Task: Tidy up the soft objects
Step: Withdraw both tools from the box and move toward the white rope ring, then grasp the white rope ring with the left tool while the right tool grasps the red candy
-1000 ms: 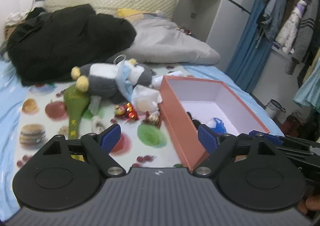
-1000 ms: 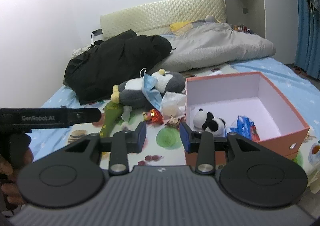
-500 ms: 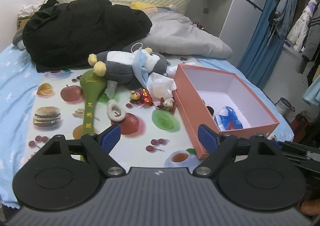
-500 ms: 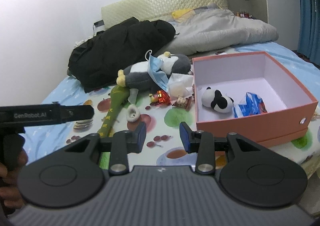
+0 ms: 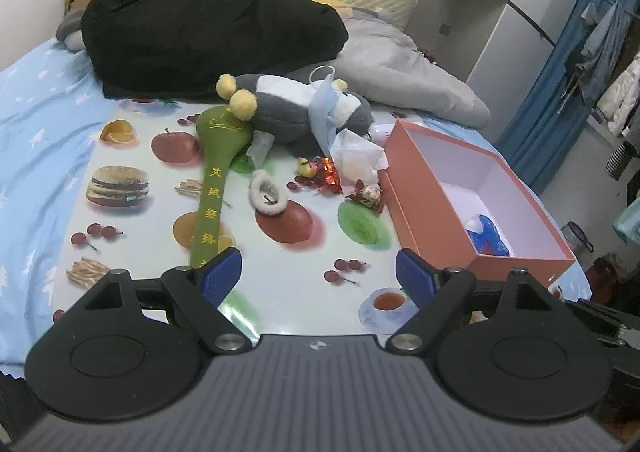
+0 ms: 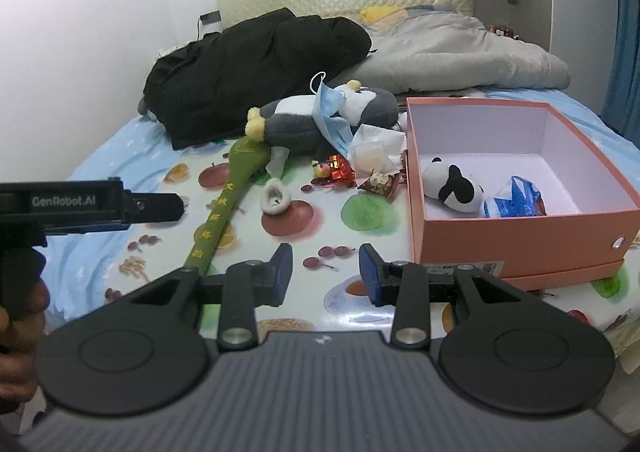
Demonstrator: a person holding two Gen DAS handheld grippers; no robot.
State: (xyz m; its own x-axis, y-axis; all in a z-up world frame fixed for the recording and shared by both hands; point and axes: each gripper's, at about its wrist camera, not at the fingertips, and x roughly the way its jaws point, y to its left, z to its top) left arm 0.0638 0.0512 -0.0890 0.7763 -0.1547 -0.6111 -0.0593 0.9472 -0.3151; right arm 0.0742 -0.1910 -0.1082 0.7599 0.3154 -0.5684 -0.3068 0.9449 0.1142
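Note:
An orange box stands open on the fruit-print mat, holding a panda plush and a blue packet. Left of it lie a grey penguin plush with a blue face mask, a long green plush mallet, a white fluffy ring, crumpled tissue and small red trinkets. My left gripper is wide open and empty above the mat's near edge. My right gripper is partly open, nothing between its fingers.
A black coat and a grey quilt are heaped at the head of the bed. A cabinet and hanging clothes stand to the right. A hand holds the left gripper's body at the right wrist view's left edge.
Both grippers have sunk and tipped toward the mat, so more of the mat and the toys shows. Neither gripper's opening has changed.

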